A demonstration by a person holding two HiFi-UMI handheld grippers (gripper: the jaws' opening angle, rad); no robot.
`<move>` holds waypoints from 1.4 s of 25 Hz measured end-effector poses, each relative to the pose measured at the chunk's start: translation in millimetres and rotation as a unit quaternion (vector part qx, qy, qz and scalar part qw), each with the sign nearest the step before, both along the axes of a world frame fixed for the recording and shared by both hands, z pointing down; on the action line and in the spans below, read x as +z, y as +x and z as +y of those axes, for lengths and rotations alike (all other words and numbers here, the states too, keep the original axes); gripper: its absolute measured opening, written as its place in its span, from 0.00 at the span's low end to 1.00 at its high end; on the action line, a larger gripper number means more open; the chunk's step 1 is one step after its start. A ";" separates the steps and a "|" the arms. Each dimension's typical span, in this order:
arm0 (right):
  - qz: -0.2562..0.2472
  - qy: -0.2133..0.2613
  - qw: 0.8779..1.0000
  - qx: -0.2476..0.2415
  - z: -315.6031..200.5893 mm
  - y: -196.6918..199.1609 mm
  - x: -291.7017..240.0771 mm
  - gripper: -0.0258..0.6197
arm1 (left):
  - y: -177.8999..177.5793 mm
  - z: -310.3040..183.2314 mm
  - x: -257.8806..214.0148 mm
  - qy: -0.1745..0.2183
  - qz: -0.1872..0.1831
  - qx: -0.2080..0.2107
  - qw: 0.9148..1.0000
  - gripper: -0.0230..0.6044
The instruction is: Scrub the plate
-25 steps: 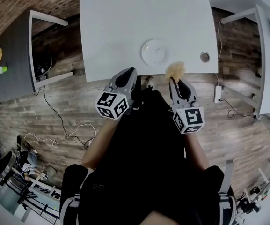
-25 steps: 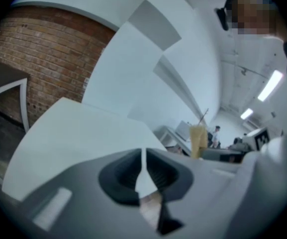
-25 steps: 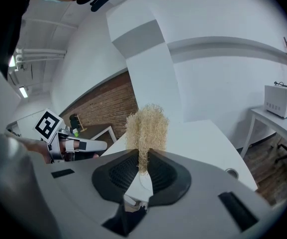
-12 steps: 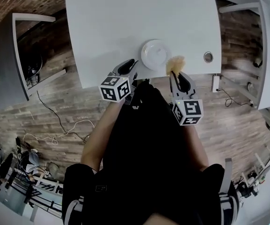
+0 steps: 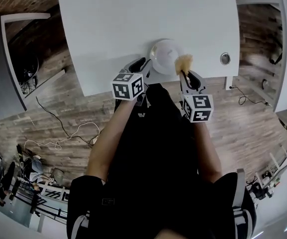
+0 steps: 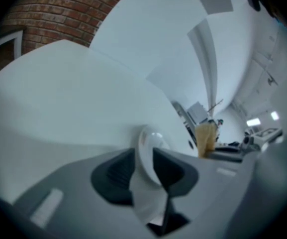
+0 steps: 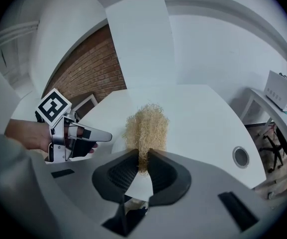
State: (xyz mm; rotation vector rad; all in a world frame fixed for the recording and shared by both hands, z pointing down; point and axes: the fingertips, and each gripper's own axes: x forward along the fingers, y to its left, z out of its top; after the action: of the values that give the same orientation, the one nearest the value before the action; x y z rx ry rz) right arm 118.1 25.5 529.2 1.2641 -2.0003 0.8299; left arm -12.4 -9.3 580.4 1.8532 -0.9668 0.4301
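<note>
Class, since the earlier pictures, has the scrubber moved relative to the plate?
Yes. The scrubber has come forward, from off the table edge to over the plate's right rim.

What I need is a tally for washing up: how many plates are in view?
1. The white plate sits at the table's near edge, its rim clamped by the left gripper; the right gripper holds a scrubber by its right edge. No other shows.

Both forearms (image 5: pixel 111 133) reach forward, side by side, toward the plate (image 5: pixel 164 53). The left gripper (image 5: pixel 142 63) stands at the left rim of the plate, and its fingers (image 6: pixel 117 172) seem closed on that rim. The right gripper (image 5: pixel 185 74) is at the plate's right edge and pinches a straw-coloured scrubber (image 5: pixel 184 62) tightly.
</note>
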 end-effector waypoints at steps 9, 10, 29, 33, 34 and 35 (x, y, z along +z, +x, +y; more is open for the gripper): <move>0.034 -0.035 0.999 -0.011 0.0 4.1 37.0 0.12 | 11.4 6.0 15.7 -0.029 0.004 0.027 0.999 0.20; 0.038 -0.041 0.998 -0.014 0.3 4.7 41.9 0.12 | 12.5 7.0 17.7 -0.033 0.004 0.026 0.999 0.20; 0.057 -0.104 0.991 -0.058 9.3 -24.7 69.1 0.12 | 18.3 4.0 24.4 -0.069 0.027 -0.048 0.996 0.09; 0.044 -0.115 0.988 -0.090 16.9 -50.2 72.0 0.12 | 22.3 3.8 22.6 -0.054 0.016 -0.049 0.997 0.09; 0.044 -0.117 0.988 -0.095 17.6 -53.3 72.1 0.12 | 21.4 3.5 22.9 -0.053 0.016 -0.053 0.997 0.09; 0.042 -0.118 0.987 -0.098 17.8 -55.2 72.1 0.12 | 20.0 3.4 23.3 -0.054 0.018 -0.057 0.997 0.09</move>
State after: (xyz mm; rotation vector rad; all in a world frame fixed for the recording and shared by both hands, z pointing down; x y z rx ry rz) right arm 62.9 43.2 601.3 0.9371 -1.8609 0.8731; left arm 7.6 -5.9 603.7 1.6935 -0.9998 0.3718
